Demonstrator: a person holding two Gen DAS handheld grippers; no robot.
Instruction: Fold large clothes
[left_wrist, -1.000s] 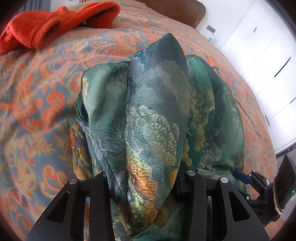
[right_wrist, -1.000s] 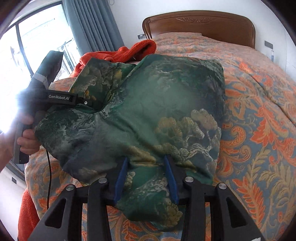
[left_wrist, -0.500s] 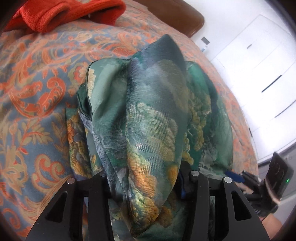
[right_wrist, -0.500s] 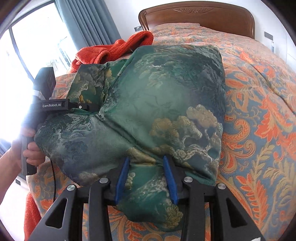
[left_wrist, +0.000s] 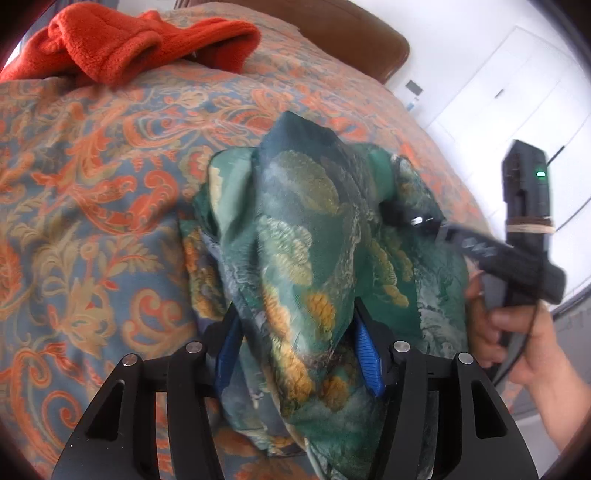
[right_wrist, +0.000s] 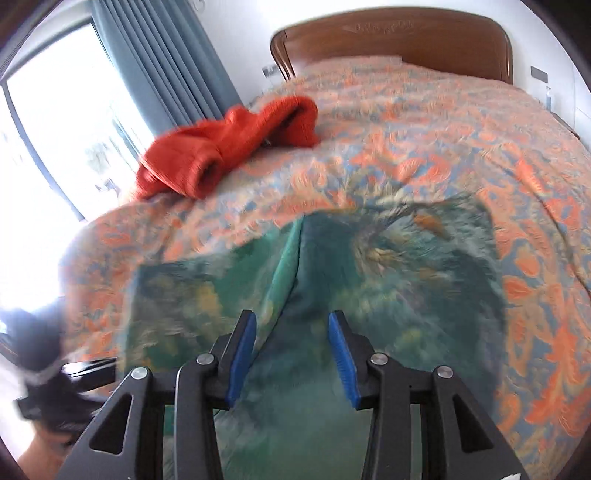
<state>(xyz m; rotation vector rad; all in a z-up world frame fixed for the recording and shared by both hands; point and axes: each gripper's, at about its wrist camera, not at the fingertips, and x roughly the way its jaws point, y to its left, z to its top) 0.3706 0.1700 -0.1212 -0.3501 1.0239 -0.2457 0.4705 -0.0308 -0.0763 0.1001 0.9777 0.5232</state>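
Observation:
A green garment with a gold tree pattern (left_wrist: 303, 236) lies bunched on the bed. My left gripper (left_wrist: 295, 343) is shut on a thick fold of it, its blue pads pressed against the cloth. In the right wrist view the same garment (right_wrist: 406, 266) lies flatter on the bedspread. My right gripper (right_wrist: 291, 328) is open above it, with nothing between its blue pads; the view is blurred. The right gripper's body (left_wrist: 524, 236) and the hand holding it show at the right of the left wrist view, close over the garment.
An orange fleece garment (left_wrist: 140, 48) lies crumpled at the far left of the bed, also in the right wrist view (right_wrist: 229, 144). The orange-and-blue patterned bedspread (left_wrist: 85, 184) covers the bed. A wooden headboard (right_wrist: 391, 40), blue curtains (right_wrist: 162, 62) and white cupboards (left_wrist: 517, 92) stand beyond.
My right gripper has let go of the garment, opened and lifted away. The garment's right side has dropped onto the bed. My left gripper still holds its fold.

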